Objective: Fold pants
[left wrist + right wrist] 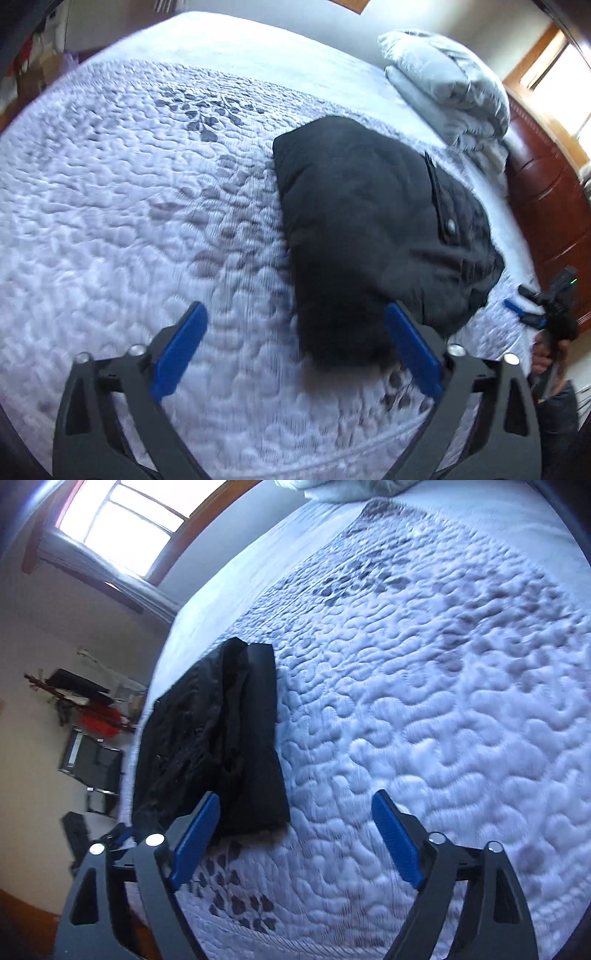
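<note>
Black pants (369, 221) lie folded into a compact bundle on the quilted white bed (147, 221); a button and a seam show on the top layer. My left gripper (295, 314) is open and empty, hovering above the bundle's near end. In the right wrist view the pants (221, 738) lie near the bed's left edge. My right gripper (295, 801) is open and empty, its left finger (195, 838) over the pants' near corner. The right gripper also shows at the far right of the left wrist view (528, 310).
A folded grey duvet (443, 85) sits at the head of the bed by a wooden headboard (546, 206). A window (122, 524) and a cluttered rack (92, 716) stand beyond the bed's left edge (155, 686).
</note>
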